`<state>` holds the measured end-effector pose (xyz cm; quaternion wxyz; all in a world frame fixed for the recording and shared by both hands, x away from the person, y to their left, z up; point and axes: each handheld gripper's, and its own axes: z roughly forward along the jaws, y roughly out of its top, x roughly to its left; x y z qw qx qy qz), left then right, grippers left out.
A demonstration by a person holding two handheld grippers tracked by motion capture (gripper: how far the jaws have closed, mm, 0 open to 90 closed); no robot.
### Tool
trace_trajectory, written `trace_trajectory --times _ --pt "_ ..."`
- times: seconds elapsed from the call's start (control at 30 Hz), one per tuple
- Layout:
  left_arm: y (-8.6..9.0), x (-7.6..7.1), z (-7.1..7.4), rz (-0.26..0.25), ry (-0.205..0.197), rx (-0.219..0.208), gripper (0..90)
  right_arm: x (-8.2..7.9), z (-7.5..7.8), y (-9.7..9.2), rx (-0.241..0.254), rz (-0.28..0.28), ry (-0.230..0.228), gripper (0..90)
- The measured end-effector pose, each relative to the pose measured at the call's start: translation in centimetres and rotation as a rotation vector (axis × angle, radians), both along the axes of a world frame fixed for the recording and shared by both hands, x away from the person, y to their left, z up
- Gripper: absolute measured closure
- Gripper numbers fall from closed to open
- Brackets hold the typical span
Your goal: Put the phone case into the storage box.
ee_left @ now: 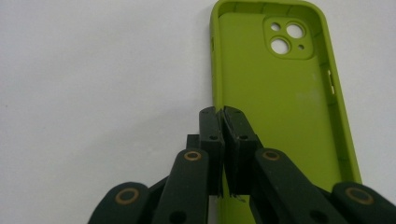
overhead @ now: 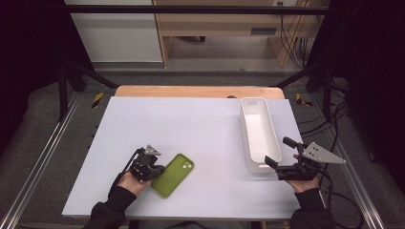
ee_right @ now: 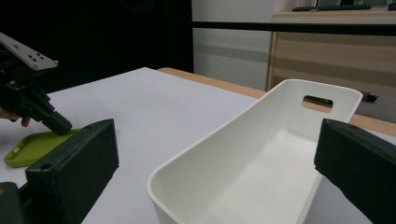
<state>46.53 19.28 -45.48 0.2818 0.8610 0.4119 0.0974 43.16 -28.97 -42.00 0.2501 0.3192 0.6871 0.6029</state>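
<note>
Green phone case [overhead: 173, 175] lying open side up on the white counter [overhead: 191, 124], near the front edge and left of centre, camera cutout toward the far end, well apart from the white bin [overhead: 258, 133] standing lengthwise at the right. Left tool [overhead: 155, 171] down at the case's near left rim, jaws pinched together on that side wall; seen along its own jaws in the left gripper view, left tool [ee_left: 223, 114] closed on the raised green edge of the phone case [ee_left: 275, 102], one pad outside the wall and one inside, no gap showing between them. Case otherwise flat on the counter [ee_left: 93, 70]. Right tool [overhead: 282, 155] held level just beside the near end of the bin, jaws spread wide with nothing between the pads touching them; in the right gripper view, right tool [ee_right: 215, 172] open, the two black pads standing on either side of the near end of the white bin [ee_right: 261, 154], whose far wall carries a slot handle. From that view, phone case [ee_right: 35, 144] at far left on the counter [ee_right: 154, 102] under the left tool [ee_right: 58, 125].
</note>
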Motion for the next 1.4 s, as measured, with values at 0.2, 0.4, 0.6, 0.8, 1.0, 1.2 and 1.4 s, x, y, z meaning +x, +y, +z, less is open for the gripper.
trace_trajectory --times 0.2,0.4,0.6,0.8,1.0,1.2,1.4 --pt "0.3 0.0 0.5 0.013 -0.024 -0.007 86.8 0.0 0.0 0.0 -0.001 -0.001 0.001 0.0" --pt "0.5 -0.3 1.2 0.023 -0.07 -0.032 86.9 0.0 0.0 0.0 -0.003 -0.001 0.003 0.0" --pt "0.6 -0.6 2.0 0.028 -0.127 -0.051 86.9 0.0 0.0 0.1 -0.002 -0.001 0.004 0.0" --pt "0.8 -0.9 2.5 0.039 -0.167 -0.073 86.9 0.1 -0.1 0.1 -0.004 0.001 0.014 0.0" --pt "0.8 -1.1 3.0 0.04 -0.194 -0.089 87.0 0.1 -0.1 0.1 -0.005 0.001 0.013 0.2" --pt "0.7 -1.3 3.3 0.036 -0.223 -0.091 87.0 0.1 0.0 0.1 -0.008 0.001 0.02 0.2" --pt "0.6 -1.5 3.7 0.037 -0.24 -0.097 87.0 0.1 0.0 0.3 -0.009 0.01 0.022 0.2"
